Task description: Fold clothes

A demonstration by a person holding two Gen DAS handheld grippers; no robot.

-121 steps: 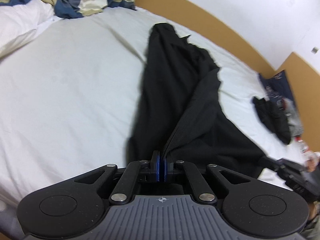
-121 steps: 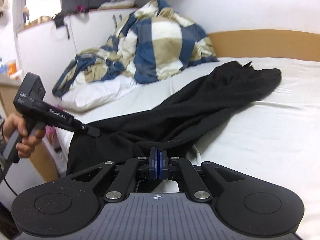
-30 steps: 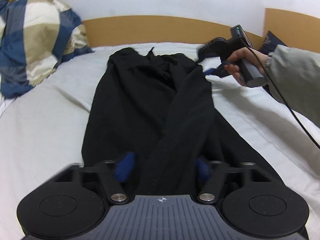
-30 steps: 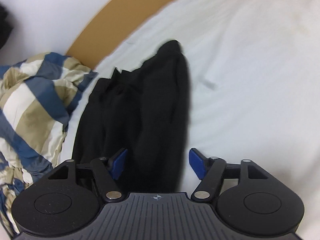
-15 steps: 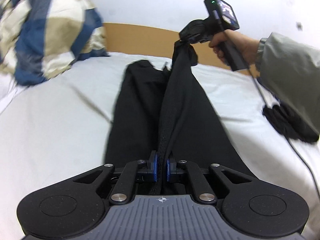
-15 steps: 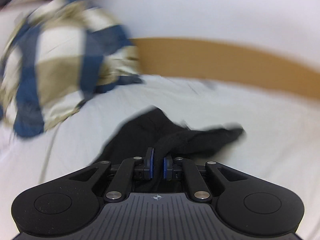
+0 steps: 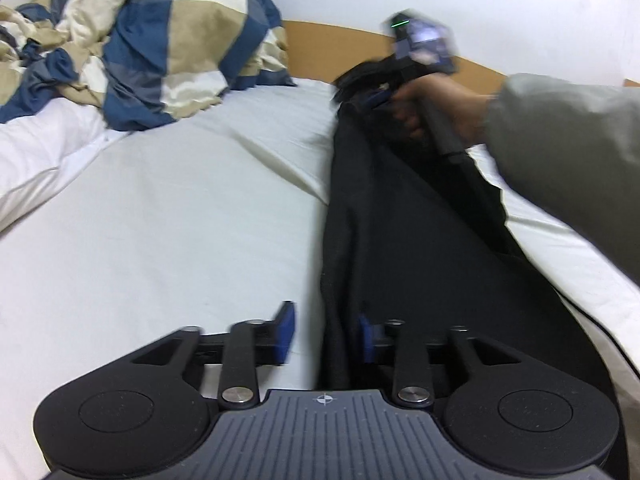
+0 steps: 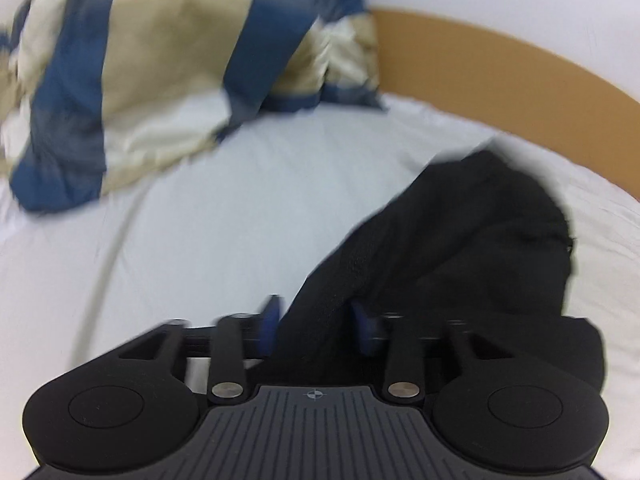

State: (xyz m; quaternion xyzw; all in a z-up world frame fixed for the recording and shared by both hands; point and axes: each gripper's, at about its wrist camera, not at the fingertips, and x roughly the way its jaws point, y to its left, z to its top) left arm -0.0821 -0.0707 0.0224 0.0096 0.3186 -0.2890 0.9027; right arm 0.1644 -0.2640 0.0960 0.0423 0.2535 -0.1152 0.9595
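Black garment lies lengthwise on white bed, lengthwise fold just laid. Our left gripper and right gripper just opened, cloth loose between jaws. Next we regrip for cross fold.

You have a plain black garment on a white bed sheet, a blue, beige and cream checked duvet, a tan wooden headboard, blue gripper pads, a grey sleeve.
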